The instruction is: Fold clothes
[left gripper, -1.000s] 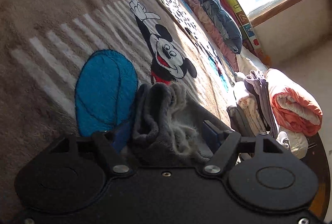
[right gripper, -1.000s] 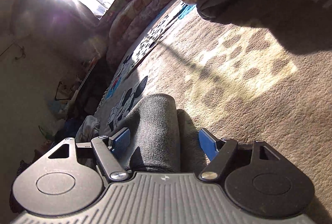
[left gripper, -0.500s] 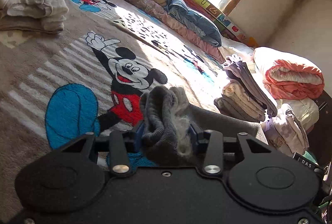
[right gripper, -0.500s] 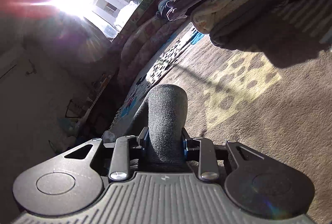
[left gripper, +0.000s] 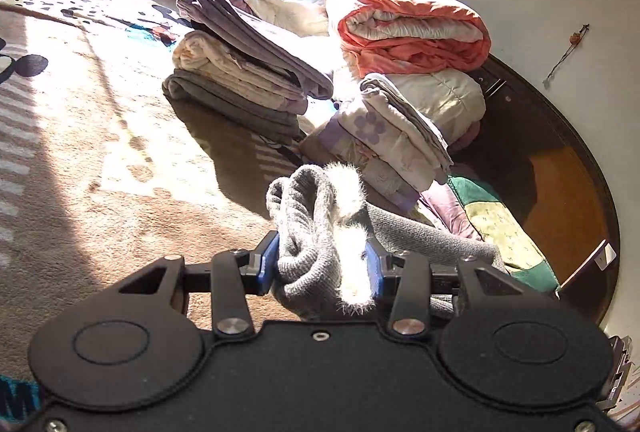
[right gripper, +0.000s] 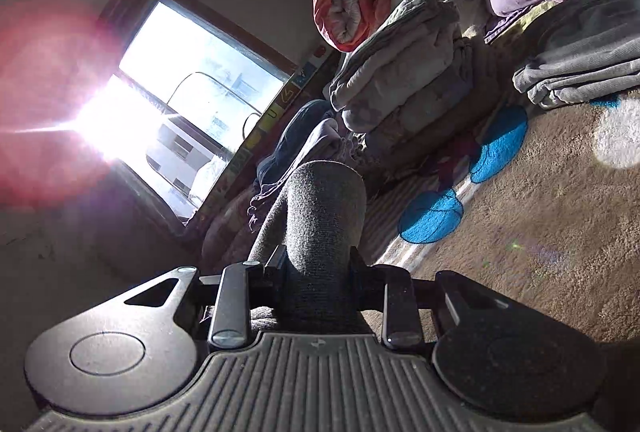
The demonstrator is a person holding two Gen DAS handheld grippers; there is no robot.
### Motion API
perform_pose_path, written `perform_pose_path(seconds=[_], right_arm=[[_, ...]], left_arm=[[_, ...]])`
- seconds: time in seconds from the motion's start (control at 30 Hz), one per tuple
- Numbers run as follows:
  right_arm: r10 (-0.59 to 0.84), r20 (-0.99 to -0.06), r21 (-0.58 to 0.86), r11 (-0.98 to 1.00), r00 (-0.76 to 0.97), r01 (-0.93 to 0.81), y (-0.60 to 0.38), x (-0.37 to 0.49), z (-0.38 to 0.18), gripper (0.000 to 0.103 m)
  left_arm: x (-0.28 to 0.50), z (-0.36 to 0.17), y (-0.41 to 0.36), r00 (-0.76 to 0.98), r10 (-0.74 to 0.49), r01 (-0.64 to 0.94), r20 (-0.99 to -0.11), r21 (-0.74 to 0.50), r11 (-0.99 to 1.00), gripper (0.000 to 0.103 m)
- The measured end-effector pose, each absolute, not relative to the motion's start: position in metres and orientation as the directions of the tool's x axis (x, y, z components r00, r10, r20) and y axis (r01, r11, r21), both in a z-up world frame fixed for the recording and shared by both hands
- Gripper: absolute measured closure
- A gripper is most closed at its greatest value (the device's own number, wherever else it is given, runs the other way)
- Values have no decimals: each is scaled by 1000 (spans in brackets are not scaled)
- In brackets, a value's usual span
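A grey knit garment [left gripper: 316, 232] with a fuzzy pale lining is bunched between the blue pads of my left gripper [left gripper: 322, 264], which is shut on it. The cloth trails off to the right toward the bed's edge. In the right wrist view the same grey garment [right gripper: 324, 216] stands up as a rounded fold, and my right gripper [right gripper: 318, 272] is shut on it. Both grippers hold it lifted above the brown cartoon-print blanket [left gripper: 120, 159].
A stack of folded clothes [left gripper: 244, 71] and a floral folded pile [left gripper: 380, 139] lie ahead of the left gripper. Rolled orange and white quilts [left gripper: 408, 27] sit behind, by the dark wooden bed frame [left gripper: 568, 159]. A bright window [right gripper: 192, 91] glares at the right view's left.
Both grippers went from open around the grey garment to shut on it, then lifted and swung it toward the folded stacks and quilts at the bed's end.
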State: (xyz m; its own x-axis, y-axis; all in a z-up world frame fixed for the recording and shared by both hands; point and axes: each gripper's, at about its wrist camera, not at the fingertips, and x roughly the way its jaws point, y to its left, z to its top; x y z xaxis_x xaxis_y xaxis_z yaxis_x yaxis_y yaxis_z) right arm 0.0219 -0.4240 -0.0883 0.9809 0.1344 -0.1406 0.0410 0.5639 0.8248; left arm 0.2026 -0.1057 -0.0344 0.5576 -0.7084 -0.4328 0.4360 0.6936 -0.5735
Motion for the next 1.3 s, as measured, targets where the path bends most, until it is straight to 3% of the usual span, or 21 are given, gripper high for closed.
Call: perform_pose_path(seconds=[0.47, 0.8, 0.83, 0.9, 0.93, 0.97, 1.0, 1.2, 1.3], right_arm=[[-258, -9, 938, 333, 966, 98, -606, -47, -144, 72], [-394, 56, 949, 306, 917, 73, -686, -44, -159, 72], [-406, 20, 953, 284, 914, 105, -691, -41, -166, 72], [-396, -138, 967, 144, 908, 210, -701, -30, -198, 72], [-381, -219, 962, 71, 898, 264, -706, -24, -214, 72], [-385, -227, 966, 27, 894, 257, -709, -22, -225, 75], [-386, -229, 961, 56, 894, 270, -711, -20, -221, 72], [-389, -232, 948, 115, 892, 297, -714, -16, -215, 69], [-425, -235, 928, 168, 874, 331, -707, -23, -201, 66]], left_arm=[[237, -31, -371, 282, -844, 658, -457, -548, 516, 62], [286, -54, -460, 164, -910, 654, -380, -648, 389, 62], [293, -70, -466, 154, -898, 642, -411, -649, 407, 61], [304, -105, -478, 155, -842, 617, -516, -615, 491, 60], [308, -125, -475, 154, -847, 590, -509, -640, 492, 42], [312, -144, -471, 153, -852, 562, -501, -665, 492, 39], [314, -159, -469, 155, -853, 543, -498, -679, 495, 41], [311, -146, -482, 167, -812, 568, -559, -619, 543, 40], [306, -134, -482, 206, -790, 557, -577, -594, 580, 32]])
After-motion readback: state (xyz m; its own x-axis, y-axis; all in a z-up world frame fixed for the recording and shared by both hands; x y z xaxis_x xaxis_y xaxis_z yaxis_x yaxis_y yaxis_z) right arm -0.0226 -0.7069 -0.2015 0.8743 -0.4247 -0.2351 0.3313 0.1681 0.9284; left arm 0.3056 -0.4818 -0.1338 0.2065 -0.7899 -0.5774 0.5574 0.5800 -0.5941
